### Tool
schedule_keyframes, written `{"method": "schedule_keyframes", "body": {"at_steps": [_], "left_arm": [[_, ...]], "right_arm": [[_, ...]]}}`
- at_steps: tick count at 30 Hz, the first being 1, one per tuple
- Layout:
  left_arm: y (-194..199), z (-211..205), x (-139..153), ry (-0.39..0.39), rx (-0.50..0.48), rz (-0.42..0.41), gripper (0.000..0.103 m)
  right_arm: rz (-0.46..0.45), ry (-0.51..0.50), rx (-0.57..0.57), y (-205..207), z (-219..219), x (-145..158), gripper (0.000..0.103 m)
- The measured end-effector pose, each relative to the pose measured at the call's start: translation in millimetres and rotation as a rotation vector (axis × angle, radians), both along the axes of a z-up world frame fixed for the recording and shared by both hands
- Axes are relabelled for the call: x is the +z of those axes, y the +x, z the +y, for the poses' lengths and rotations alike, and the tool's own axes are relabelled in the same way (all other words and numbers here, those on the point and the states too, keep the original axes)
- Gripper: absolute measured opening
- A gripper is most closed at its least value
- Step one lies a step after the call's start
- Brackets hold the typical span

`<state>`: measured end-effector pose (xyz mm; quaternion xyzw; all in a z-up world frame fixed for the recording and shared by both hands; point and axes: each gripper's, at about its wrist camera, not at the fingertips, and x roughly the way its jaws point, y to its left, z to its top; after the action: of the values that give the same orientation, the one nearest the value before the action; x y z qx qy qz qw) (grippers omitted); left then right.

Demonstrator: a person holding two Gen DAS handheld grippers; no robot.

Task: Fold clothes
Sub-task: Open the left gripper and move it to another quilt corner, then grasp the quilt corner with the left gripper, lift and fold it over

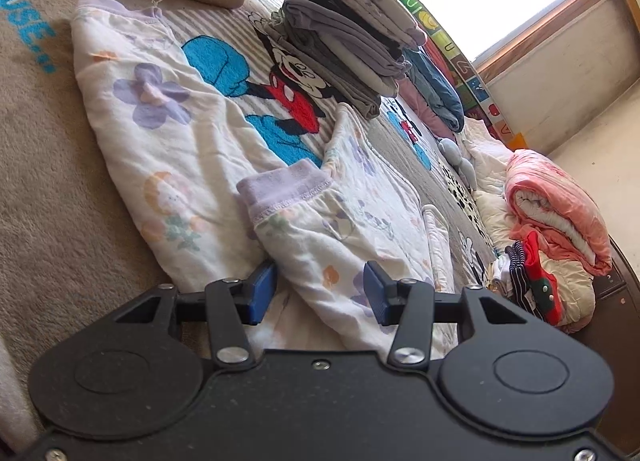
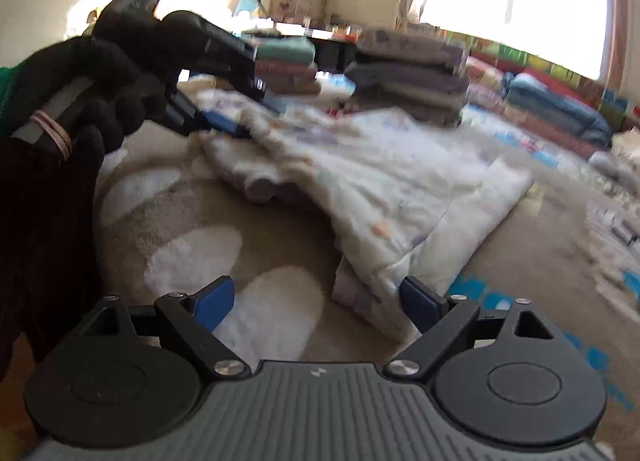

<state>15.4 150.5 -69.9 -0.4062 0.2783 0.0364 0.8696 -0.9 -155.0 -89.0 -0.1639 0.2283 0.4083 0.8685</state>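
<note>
Two grippers are over one garment, and neither has a hold on it. My left gripper has its blue pads spread, straddling a fold of the floral pyjama trousers without pinching it; the lilac cuff lies just ahead of the pads. My right gripper is also spread wide, with nothing between its pads, just short of the trousers' near end.

The trousers lie rumpled on the beige rug, partly across the Mickey Mouse blanket beside it, with one leg doubled over the other.

My judgement of the risks: closing the left pads here could catch only the top layer, so the leg would drag and bunch instead of folding cleanly. The right wrist view is smeared by motion, so my aim there is uncertain, and I could nip rug pile along with cloth. A wide sweep might also knock the stack of folded clothes standing on the blanket near the trousers.

I see no containers; finished items sit in open stacks.
</note>
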Motion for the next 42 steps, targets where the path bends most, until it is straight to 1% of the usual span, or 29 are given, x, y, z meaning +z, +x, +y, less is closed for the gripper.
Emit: {"method": "schedule_keyframes", "body": {"at_steps": [2, 6, 9, 11, 12, 13, 15, 18, 22, 25, 28, 30, 34, 35, 38, 42], "left_arm": [[0.6, -0.4, -1.0, -0.004, 0.004, -0.001, 0.046], [2.0, -3.8, -3.1, 0.009, 0.012, -0.007, 0.046], [4.0, -2.7, -5.2, 0.007, 0.034, -0.027, 0.044], [6.3, -3.1, -4.9, 0.017, 0.041, -0.035, 0.037], [7.8, -4.2, -3.4, 0.029, 0.039, -0.037, 0.030], [9.3, -5.3, -2.0, 0.041, 0.037, -0.038, 0.018], [11.6, -7.7, 3.6, 0.053, 0.027, -0.054, 0.008], [18.2, -16.3, 27.4, 0.081, -0.004, -0.110, 0.006], [38.8, -35.6, 62.6, 0.108, -0.066, -0.170, 0.006], [58.6, -58.2, 83.5, 0.138, -0.111, -0.198, 0.005], [80.0, -81.9, 95.0, 0.168, -0.149, -0.206, 0.004], [94.2, -97.5, 96.6, 0.188, -0.170, -0.201, 0.004], [119.6, -126.4, 90.8, 0.229, -0.191, -0.164, 0.004], [125.4, -133.2, 88.7, 0.242, -0.193, -0.152, 0.004], [141.9, -152.3, 81.3, 0.320, -0.198, -0.117, 0.004], [161.6, -167.4, 65.7, 0.360, -0.208, -0.073, 0.004]], "right_arm": [[-0.006, -0.023, 0.010, -3.3, 1.9, -0.6, 0.092], [-0.001, 0.033, -0.005, -3.2, -8.7, 11.7, 0.089], [-0.041, 0.053, -0.026, -2.0, -11.4, 16.4, 0.089], [-0.058, 0.073, -0.028, -0.5, -10.9, 17.3, 0.089], [-0.060, 0.078, -0.024, 0.7, -9.7, 17.0, 0.089], [-0.060, 0.078, -0.019, 1.8, -7.8, 15.9, 0.089], [-0.061, 0.077, -0.010, 3.9, -4.1, 13.5, 0.089], [-0.059, 0.077, -0.001, 6.6, 0.6, 10.6, 0.089], [-0.051, 0.088, -0.003, 8.9, 1.7, 10.1, 0.089], [-0.028, 0.097, 0.000, 12.2, 1.4, 8.4, 0.089], [-0.012, 0.097, 0.003, 15.2, 1.6, 7.2, 0.089], [0.001, 0.109, 0.003, 17.5, 0.2, 7.5, 0.089], [0.045, 0.121, 0.012, 23.0, -3.1, 5.0, 0.090], [0.053, 0.124, 0.016, 23.7, -3.7, 5.4, 0.090], [0.065, 0.135, 0.027, 25.2, -6.0, 7.0, 0.090], [0.084, 0.128, 0.050, 26.8, -6.3, 7.5, 0.091]]}}
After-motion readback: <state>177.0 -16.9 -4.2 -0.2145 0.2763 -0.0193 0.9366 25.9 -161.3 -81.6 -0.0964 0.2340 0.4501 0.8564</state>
